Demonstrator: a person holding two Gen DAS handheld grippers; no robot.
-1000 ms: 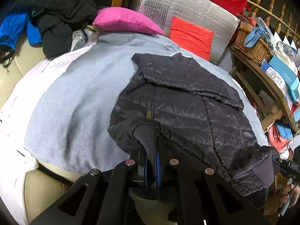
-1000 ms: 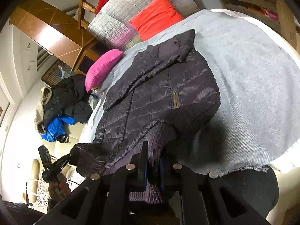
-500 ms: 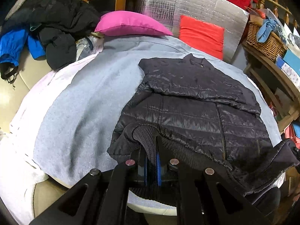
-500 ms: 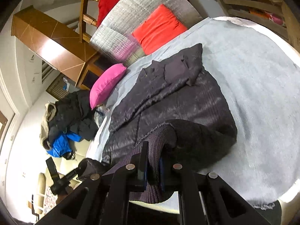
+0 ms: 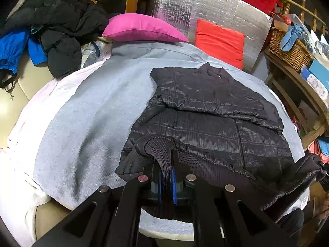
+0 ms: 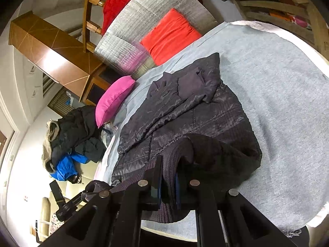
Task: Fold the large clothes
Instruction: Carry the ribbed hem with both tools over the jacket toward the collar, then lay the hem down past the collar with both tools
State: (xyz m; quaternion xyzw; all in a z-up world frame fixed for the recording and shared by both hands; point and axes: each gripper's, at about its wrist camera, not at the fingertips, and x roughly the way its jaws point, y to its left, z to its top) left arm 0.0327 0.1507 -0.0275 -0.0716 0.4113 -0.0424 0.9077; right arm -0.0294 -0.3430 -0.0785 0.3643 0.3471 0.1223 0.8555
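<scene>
A dark quilted puffer jacket [image 5: 207, 107] lies spread on the grey blanket [image 5: 86, 123], collar toward the far cushions. My left gripper [image 5: 166, 164] is shut on the ribbed knit hem [image 5: 160, 154] at the jacket's near left corner, which is lifted off the blanket. In the right wrist view the same jacket [image 6: 185, 111] stretches away, and my right gripper [image 6: 168, 177] is shut on the ribbed hem [image 6: 172, 160] at the other near corner. The hem sags between the two grippers. The left gripper [image 6: 82, 197] shows at the lower left of the right wrist view.
A pink pillow [image 5: 141, 28] and a red cushion [image 5: 220, 41] lean on a silver insulation panel [image 5: 205, 10] at the far end. Dark and blue clothes [image 5: 49, 33] are heaped at the left. A wicker basket [image 5: 287, 47] and boxes fill wooden shelves on the right.
Both grippers drew back toward the near edge with the hem, lifting it and bunching the jacket's lower part. The jacket now sits farther away in both views.
</scene>
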